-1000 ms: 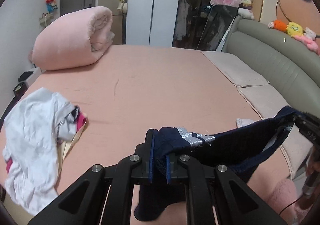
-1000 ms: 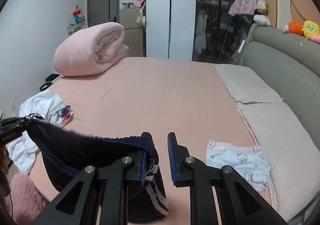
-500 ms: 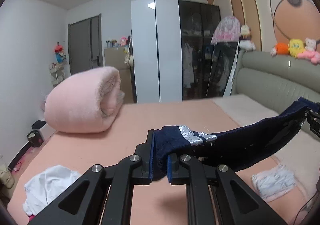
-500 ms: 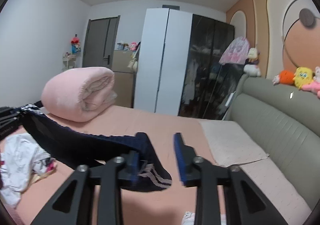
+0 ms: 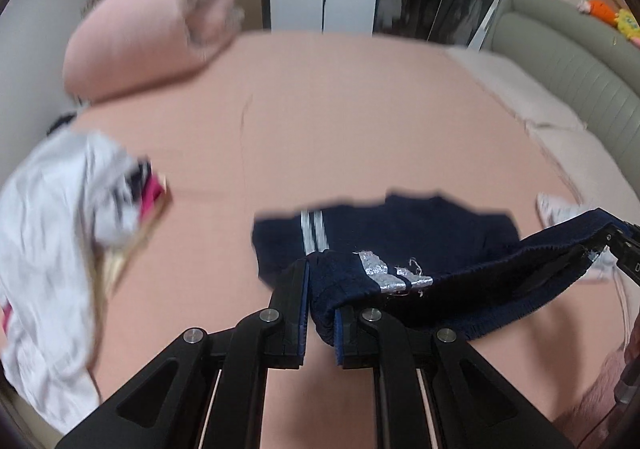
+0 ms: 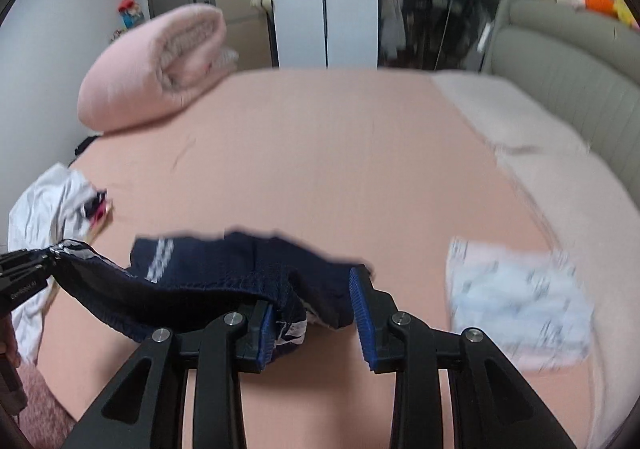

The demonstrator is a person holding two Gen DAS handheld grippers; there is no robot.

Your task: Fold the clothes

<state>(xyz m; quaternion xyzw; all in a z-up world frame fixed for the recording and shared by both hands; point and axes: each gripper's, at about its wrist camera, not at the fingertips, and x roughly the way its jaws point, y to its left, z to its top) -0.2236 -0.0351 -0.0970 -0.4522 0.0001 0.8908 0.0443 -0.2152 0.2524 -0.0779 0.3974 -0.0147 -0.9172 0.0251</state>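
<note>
A navy garment with white stripes [image 5: 400, 233] lies partly on the pink bed, its waistband stretched between both grippers. My left gripper [image 5: 322, 301] is shut on one waistband end, beside a silver patch. My right gripper [image 6: 320, 309] has its jaws wide apart, with the other waistband end [image 6: 280, 305] draped over the left finger [image 6: 266, 329]. In the left wrist view the right gripper [image 5: 616, 245] shows at the right edge with the band hanging from it. In the right wrist view the left gripper [image 6: 24, 269] shows at the left edge.
A pile of white and pink clothes [image 5: 60, 209] lies at the left bed edge. A folded light patterned garment [image 6: 516, 297] lies at the right. A rolled pink quilt [image 6: 160, 65] sits far left. Pillows [image 6: 540, 137] and a grey headboard [image 6: 568, 49] run along the right.
Both grippers have swung down from a raised pose toward the bed. The navy garment's lower part now lies spread on the sheet. Both views are blurred by motion.
</note>
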